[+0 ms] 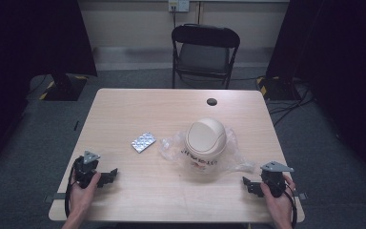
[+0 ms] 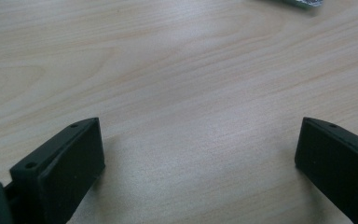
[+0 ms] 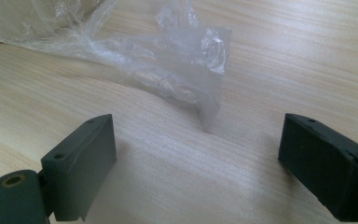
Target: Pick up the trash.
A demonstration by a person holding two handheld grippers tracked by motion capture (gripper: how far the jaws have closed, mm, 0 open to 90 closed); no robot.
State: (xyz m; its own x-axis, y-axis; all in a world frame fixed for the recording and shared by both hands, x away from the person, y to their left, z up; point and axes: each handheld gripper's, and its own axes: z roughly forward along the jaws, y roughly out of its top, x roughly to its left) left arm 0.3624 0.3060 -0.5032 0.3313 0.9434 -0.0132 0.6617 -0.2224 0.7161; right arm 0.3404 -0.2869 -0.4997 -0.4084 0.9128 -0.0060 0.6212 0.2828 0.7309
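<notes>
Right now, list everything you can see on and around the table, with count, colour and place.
table: one, light wood, centre.
small bin: one, beige with domed lid, right of centre, standing on the plastic bag.
plastic bag: one, clear, crumpled under the bin.
pill pack: one, silver, left of the bin.
chair: one, black, beyond the far edge.
left gripper: black, open, near left.
right gripper: black, open, near right.

Beige mini bin [image 1: 206, 138] w/ domed swing lid, upright, mid-right of tabletop [image 1: 124, 114], sitting on crumpled clear plastic bag [image 1: 171, 148]. Silver blister pack [image 1: 143, 141] lies flat just left of bag, apart from bin.
</notes>
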